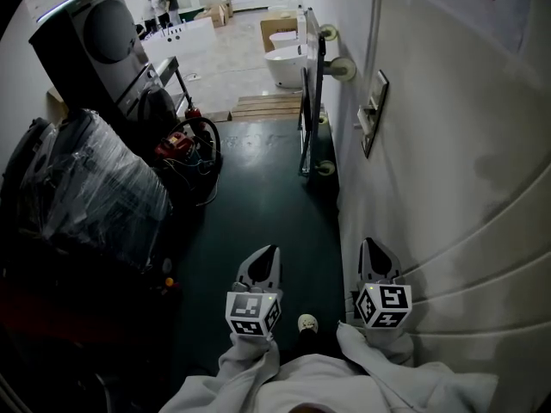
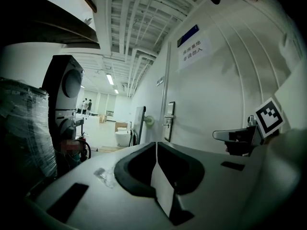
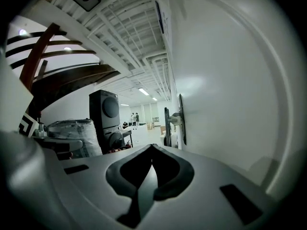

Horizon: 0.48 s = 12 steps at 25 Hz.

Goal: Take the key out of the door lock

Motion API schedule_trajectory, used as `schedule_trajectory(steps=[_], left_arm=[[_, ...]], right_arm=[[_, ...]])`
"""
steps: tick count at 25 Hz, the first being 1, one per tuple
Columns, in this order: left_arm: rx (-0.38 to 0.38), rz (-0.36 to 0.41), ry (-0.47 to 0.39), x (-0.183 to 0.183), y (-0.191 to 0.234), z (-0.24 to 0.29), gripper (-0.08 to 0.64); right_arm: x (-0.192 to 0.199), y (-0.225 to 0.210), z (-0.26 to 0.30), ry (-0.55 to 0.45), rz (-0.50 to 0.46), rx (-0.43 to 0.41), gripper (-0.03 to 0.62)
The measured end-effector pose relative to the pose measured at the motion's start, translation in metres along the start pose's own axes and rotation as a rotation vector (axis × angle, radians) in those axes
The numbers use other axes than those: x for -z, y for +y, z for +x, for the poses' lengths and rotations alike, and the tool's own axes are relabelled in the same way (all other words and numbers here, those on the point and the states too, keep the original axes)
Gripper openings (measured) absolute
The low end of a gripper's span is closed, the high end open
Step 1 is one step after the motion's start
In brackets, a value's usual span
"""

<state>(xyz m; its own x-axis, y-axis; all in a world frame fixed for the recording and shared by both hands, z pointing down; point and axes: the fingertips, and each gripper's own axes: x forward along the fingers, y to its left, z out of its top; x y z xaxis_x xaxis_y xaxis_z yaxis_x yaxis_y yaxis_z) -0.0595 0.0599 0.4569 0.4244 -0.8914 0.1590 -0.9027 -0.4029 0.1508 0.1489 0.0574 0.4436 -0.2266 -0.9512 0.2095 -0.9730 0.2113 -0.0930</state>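
The white door [image 1: 448, 144] runs along the right, and its dark lock plate with a lever handle [image 1: 373, 110] sits well ahead of both grippers. The plate also shows in the left gripper view [image 2: 169, 121] and, edge-on, in the right gripper view [image 3: 182, 119]. No key can be made out at this distance. My left gripper [image 1: 265, 252] [image 2: 156, 145] is shut and empty, out over the dark floor. My right gripper [image 1: 372, 246] [image 3: 152, 147] is level with it, close beside the door, also shut with nothing between its jaws.
A plastic-wrapped stack [image 1: 95, 188], stacked washing machines [image 1: 103, 41] and red equipment with cables [image 1: 185, 144] line the left side. A wheeled panel [image 1: 308, 93] stands against the wall beyond the lock. A wooden pallet [image 1: 267, 106] and white bathroom fixtures [image 1: 284, 63] lie further on.
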Motion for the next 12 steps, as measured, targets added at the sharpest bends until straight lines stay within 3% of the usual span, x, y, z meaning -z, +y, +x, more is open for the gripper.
schedule_trajectory(steps=[12], left_arm=[[-0.012,-0.003,0.004,0.001,0.007,0.032,0.02]], right_arm=[[0.002,-0.014,0.025,-0.008,0.024,0.014,0.051]])
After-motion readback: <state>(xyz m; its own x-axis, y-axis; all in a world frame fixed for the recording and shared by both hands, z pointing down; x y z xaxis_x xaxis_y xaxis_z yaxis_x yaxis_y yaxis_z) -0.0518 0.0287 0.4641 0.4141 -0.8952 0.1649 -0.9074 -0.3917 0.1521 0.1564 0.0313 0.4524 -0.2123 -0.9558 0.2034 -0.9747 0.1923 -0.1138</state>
